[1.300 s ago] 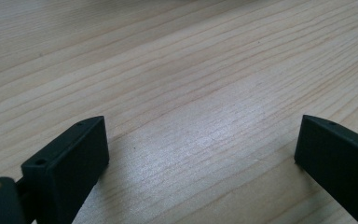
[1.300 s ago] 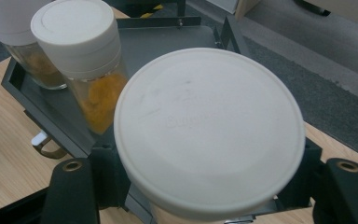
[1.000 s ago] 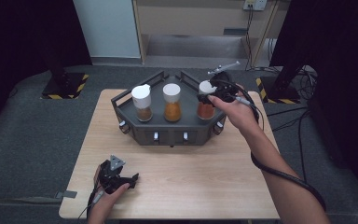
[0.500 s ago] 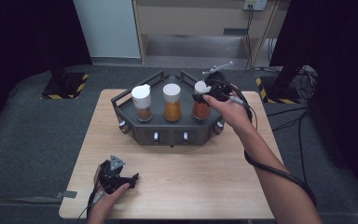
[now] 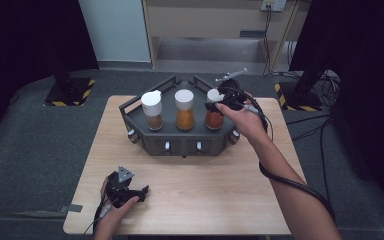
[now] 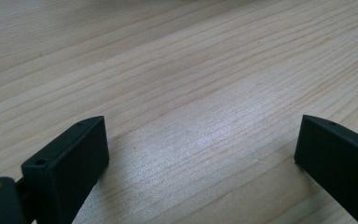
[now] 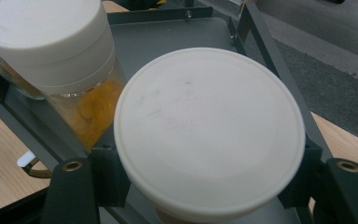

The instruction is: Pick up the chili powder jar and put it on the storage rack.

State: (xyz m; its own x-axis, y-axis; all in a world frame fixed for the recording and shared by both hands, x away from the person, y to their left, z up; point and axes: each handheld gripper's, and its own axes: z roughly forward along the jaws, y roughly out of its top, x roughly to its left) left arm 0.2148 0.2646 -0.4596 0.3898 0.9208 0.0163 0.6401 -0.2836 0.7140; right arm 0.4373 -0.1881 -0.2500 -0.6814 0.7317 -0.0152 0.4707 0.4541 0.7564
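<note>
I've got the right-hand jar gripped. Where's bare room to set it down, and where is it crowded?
Bare table lies between the tray's front edge and the near edge, right of the left gripper. A narrower strip runs left of the tray. The tray is crowded: three jars in a row, the right gripper shut on the red-filled jar.

hidden: red-spice jar body under its lid in right gripper view | cut off: left jar top | unreadable: tray knobs
</note>
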